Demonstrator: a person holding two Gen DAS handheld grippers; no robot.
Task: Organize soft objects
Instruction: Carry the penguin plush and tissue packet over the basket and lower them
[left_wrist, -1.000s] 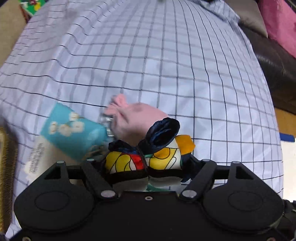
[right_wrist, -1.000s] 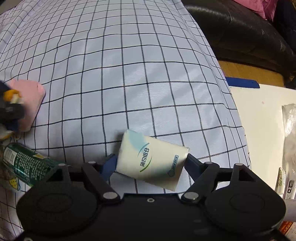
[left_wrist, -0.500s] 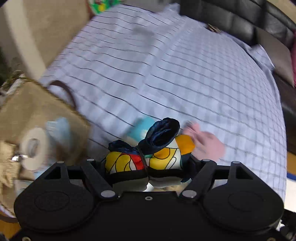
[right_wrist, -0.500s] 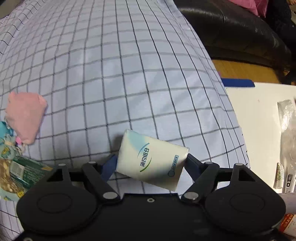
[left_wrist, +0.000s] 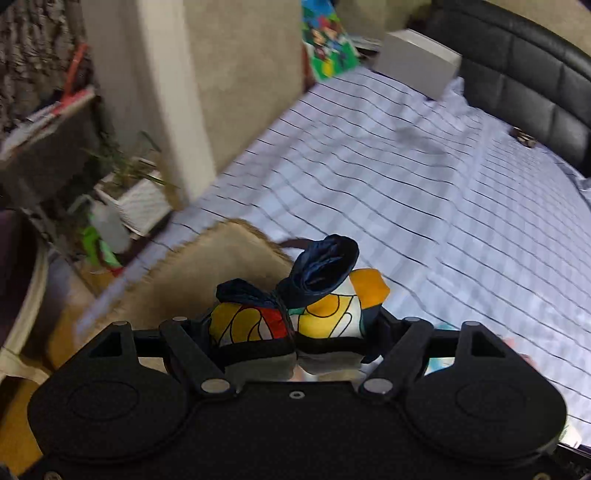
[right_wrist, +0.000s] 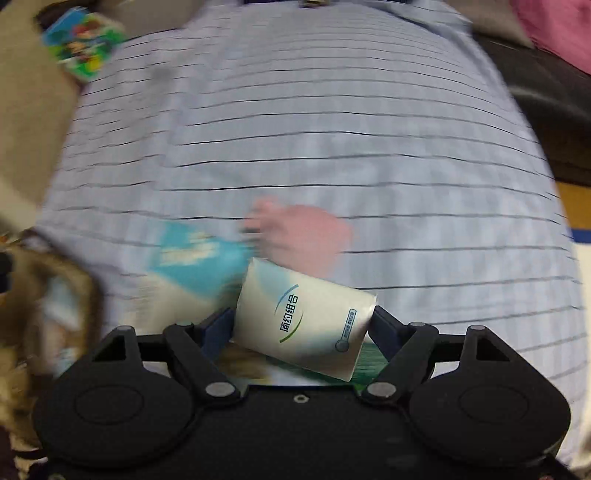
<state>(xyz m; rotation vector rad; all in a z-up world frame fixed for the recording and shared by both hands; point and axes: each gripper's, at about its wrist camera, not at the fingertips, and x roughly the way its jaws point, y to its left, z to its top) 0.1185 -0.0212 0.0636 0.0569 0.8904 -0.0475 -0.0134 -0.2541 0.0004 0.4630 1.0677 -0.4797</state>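
Right hand-held gripper (right_wrist: 301, 325) clamps tissue pack (right_wrist: 303, 319).

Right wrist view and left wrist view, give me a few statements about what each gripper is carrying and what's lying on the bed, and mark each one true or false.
1. The right gripper is clamped on a white tissue pack. True.
2. The left gripper is empty. False: it holds a colourful patterned pouch with a dark blue top.
3. A pink soft item lies on the checked sheet. True.
4. The pink item is held in a gripper. False: it lies loose on the sheet.
5. A woven basket shows under the left gripper. True.
6. The sheet is plain red. False: it is pale blue with dark lines.
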